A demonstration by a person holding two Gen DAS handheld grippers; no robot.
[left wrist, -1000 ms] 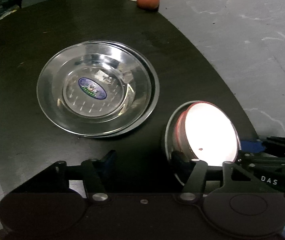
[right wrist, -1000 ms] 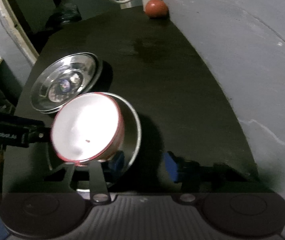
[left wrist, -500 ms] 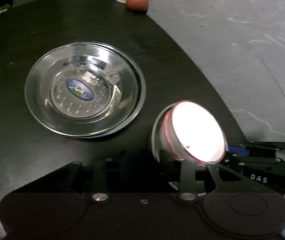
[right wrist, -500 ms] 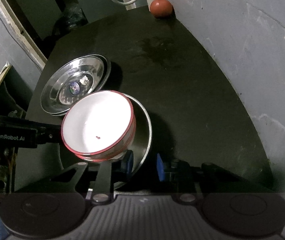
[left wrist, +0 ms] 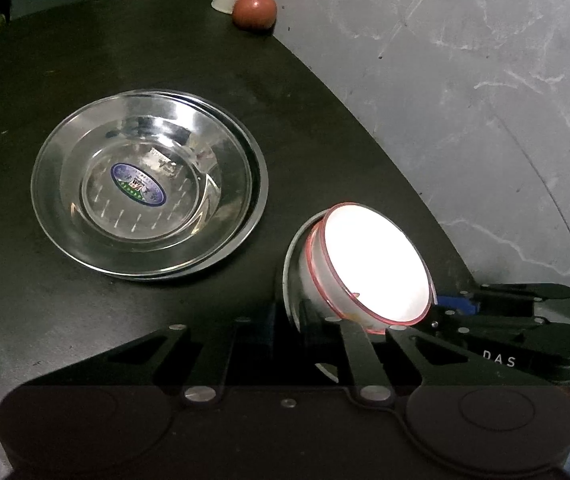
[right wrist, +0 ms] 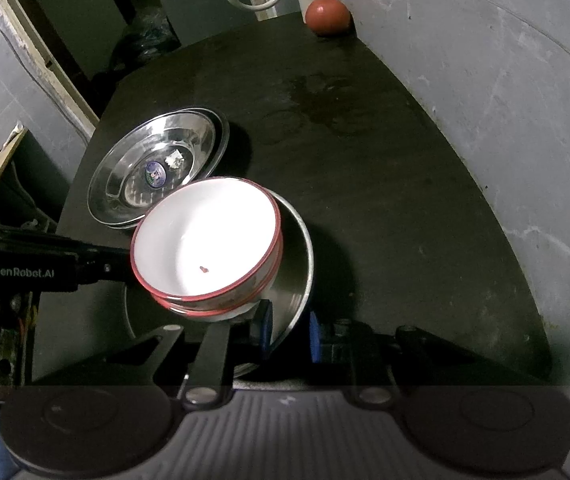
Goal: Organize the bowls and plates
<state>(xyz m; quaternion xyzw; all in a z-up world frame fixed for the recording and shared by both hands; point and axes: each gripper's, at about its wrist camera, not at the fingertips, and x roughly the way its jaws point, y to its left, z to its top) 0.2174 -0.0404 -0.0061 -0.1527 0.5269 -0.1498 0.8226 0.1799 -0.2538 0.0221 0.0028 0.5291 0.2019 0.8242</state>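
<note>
Both our grippers pinch the steel bowl's point(right wrist: 297, 276) rim, left gripper point(left wrist: 289, 320) and right gripper point(right wrist: 287, 330) on opposite sides; stacked plates point(left wrist: 145, 184) sit ahead-left.

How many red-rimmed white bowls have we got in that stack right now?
2. The upper white bowl is nested in the lower white bowl, of which only the red rim and a strip of wall show. Both sit tilted in the steel dish. Another bowl underneath may be hidden.
</note>
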